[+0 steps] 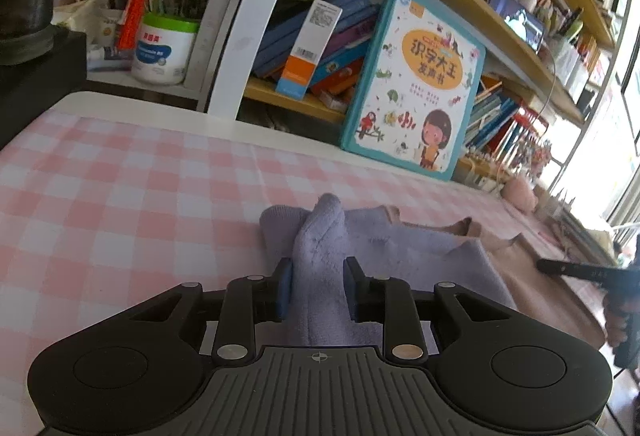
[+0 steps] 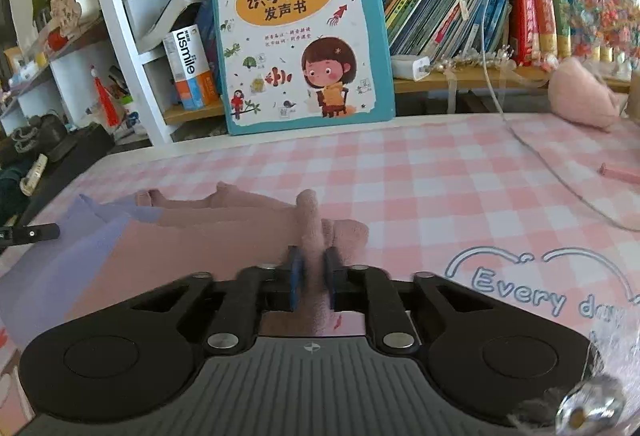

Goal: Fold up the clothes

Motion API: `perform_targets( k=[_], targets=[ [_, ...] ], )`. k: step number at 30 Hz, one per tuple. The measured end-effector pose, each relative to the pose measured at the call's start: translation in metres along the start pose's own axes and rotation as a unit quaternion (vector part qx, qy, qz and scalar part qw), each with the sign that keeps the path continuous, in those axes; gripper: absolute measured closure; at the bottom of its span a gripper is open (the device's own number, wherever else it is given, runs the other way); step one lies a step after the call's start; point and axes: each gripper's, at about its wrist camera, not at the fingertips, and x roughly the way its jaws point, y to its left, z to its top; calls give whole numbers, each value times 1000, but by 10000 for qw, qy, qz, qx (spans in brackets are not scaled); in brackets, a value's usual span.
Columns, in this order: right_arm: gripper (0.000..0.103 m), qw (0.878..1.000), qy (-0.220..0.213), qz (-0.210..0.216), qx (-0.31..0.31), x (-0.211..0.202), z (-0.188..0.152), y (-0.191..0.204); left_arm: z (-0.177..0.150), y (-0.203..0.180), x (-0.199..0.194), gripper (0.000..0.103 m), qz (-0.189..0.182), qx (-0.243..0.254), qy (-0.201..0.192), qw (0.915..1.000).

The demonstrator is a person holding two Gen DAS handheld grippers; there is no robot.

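A soft garment lies on the pink checked tablecloth [image 1: 100, 176], purple at one end [image 1: 400, 236] and pink at the other [image 2: 192, 236]. My left gripper [image 1: 318, 276] is shut on a bunched fold of the purple end, which sticks up between its fingers. My right gripper [image 2: 312, 268] is shut on a bunched fold of the pink end [image 2: 310, 220]. The right gripper's dark tip shows at the right edge of the left wrist view [image 1: 580, 270]. The left gripper's tip shows at the left edge of the right wrist view [image 2: 32, 234].
A teal children's book [image 2: 300, 32] leans upright against the bookshelf [image 2: 480, 76] at the table's far edge. A pink plush item [image 2: 580, 96] and a white cable [image 2: 560, 172] lie at the right. A white tub [image 1: 164, 52] stands far left.
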Motion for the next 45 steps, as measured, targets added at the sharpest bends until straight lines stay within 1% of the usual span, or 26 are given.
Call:
perform_targets(
  k=[1,4,5,6,11,12,14,16,17,18,19,20,22,23,24,25,26,27,28,30,34,40,43,45],
  targets=[
    [97,9999,-106,38,25,-4,1,0,1,1,-1,99,-11,-23,-30,10000],
    [98,9976,-640,239,114,-26,7,-1,5,9,-16,99,-226,-414,-456,9978],
    [98,9967,-745,270,158,-32,8,-2,6,9,-19,99,-229,-439,-523,9974],
    [98,9965,-774,268,182,-34,8,-3,6,8,-17,99,-172,-400,-485,9979],
    [98,10000,-4,-58,60,-2,-1,-6,0,5,1,99,144,-154,-19,9998],
    [97,9999,81,-70,61,3,-3,-7,0,5,2,99,159,-119,0,9998],
    [97,9998,67,-28,171,2,-1,-10,0,7,0,98,96,-149,-29,9998],
    [89,9992,52,-40,386,0,-2,-15,-1,10,-1,92,-31,-216,-65,9997],
    [78,9987,50,-54,497,-1,-2,-18,-1,11,-1,82,-117,-251,-58,9996],
    [69,9982,38,-56,598,-3,-3,-21,-1,12,-1,66,-206,-290,-35,9994],
    [68,9975,48,-16,710,-4,-4,-25,-2,13,0,59,-249,-319,-19,9992],
    [67,9963,94,54,855,-3,-5,-29,-3,13,2,56,-235,-320,5,9992],
    [67,9930,201,222,1144,0,-7,-36,-3,11,6,58,-141,-302,111,9994],
    [68,9913,255,339,1250,3,-8,-38,-3,10,8,62,-118,-302,163,9993],
    [69,9901,279,437,1301,5,-8,-38,-3,10,9,62,-114,-314,177,9993],
    [73,9895,314,504,1316,7,-7,-37,-3,10,9,64,-114,-330,175,9992],
    [75,9895,331,540,1302,8,-7,-35,-3,11,10,73,-102,-365,174,9991],
    [77,9907,306,503,1223,9,-7,-32,-4,13,10,79,-86,-407,174,9990],
    [79,9919,281,466,1145,9,-7,-29,-4,14,11,80,-70,-450,174,9988],
    [85,9925,198,463,1112,10,-7,-25,-3,21,9,84,-15,-591,112,9982],
    [87,9923,111,542,1110,21,-1,-17,0,36,6,86,104,-891,-34,9960],
    [87,9930,140,632,986,45,8,0,1,58,-1,86,262,-1314,-229,9907],
    [86,9942,119,578,895,46,7,3,1,61,-3,84,306,-1315,-244,9905],
    [83,9950,104,541,835,48,6,5,2,59,-4,79,405,-1241,-250,9911]
  ],
)
